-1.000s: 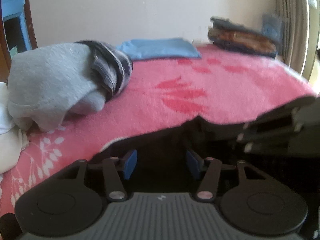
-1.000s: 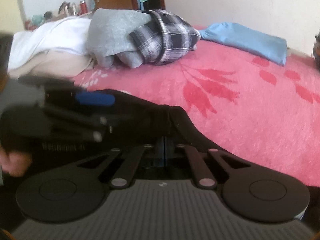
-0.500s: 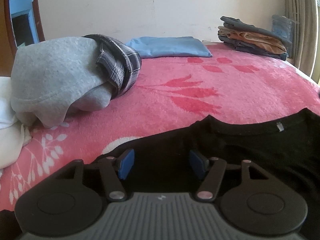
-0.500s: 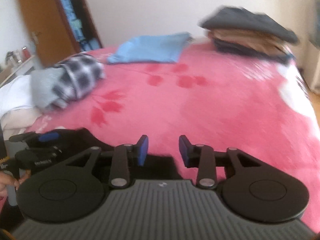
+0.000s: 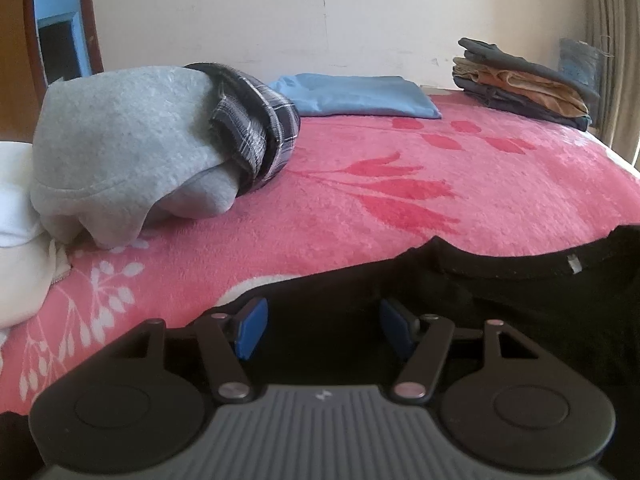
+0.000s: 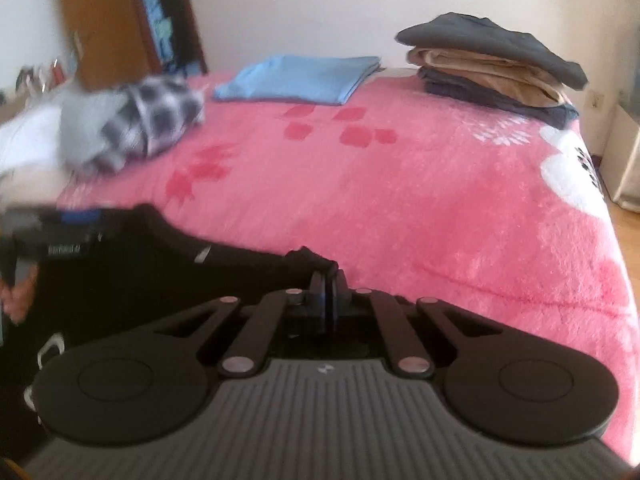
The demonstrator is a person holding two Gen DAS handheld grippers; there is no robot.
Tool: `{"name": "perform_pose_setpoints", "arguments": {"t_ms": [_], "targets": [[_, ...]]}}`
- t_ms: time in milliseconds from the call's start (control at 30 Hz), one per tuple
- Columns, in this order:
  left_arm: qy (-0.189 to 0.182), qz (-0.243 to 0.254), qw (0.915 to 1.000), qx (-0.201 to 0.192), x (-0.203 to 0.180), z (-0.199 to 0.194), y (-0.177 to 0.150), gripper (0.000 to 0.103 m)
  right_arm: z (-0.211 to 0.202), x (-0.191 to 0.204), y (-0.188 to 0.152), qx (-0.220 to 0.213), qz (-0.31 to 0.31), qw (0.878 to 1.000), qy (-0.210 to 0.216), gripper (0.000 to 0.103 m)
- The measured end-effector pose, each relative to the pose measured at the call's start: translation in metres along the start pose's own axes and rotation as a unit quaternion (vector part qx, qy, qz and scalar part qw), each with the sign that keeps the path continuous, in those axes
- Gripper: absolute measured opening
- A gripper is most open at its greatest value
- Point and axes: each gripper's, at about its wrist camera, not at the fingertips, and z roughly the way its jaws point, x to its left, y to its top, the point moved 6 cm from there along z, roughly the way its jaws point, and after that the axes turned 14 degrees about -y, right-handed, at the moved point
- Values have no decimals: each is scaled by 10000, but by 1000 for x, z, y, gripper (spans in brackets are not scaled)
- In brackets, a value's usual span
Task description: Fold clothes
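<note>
The black T-shirt [image 6: 152,276] lies at 6 o'clock on the fluffy pink blanket [image 6: 440,200], its lower part cut off by the frame, its collar toward 12 o'clock. The right gripper [image 6: 329,280] pinches its edge; the left gripper [image 5: 320,326] stands open above it.

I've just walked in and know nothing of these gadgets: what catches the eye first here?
A bright pink blanket covers the bed. At its near edge lies a black T-shirt, its edge pinched by the right gripper. By the far wall rests a neat stack of folded clothes; a grey and plaid heap waits left.
</note>
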Motion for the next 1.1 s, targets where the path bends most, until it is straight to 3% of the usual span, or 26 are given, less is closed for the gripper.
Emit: {"name": "perform_pose_setpoints", "arguments": {"t_ms": [100, 367, 433, 500, 567, 767, 900, 1100], "targets": [[43, 57, 10000, -7, -1, 1, 0, 67, 17, -3, -10, 167, -42, 9996, -209, 1], [-14, -123, 9999, -31, 0, -2, 2, 68, 24, -5, -8, 133, 392, 9980, -486, 6], [-200, -428, 9989, -52, 4, -7, 6, 69, 20, -6, -4, 147, 601, 9967, -528, 13], [-381, -731, 9965, -140, 9, -16, 10, 69, 13, -10, 1, 86, 913, 9946, -489, 36], [-507, -987, 9935, -249, 16, -30, 15, 70, 2, -19, 4, -38, 1308, 9904, -438, 50], [-779, -1470, 9846, -536, 48, -93, 30, 71, -23, -43, 2, -140, 2510, 9677, -209, 52], [-612, -1765, 9802, -651, 82, -147, 27, 73, -37, -39, -5, -121, 3082, 9512, 120, 52], [-426, -2451, 9668, -580, 128, -195, -5, 74, -66, 17, 13, -101, 2794, 9575, 703, 52]]}}
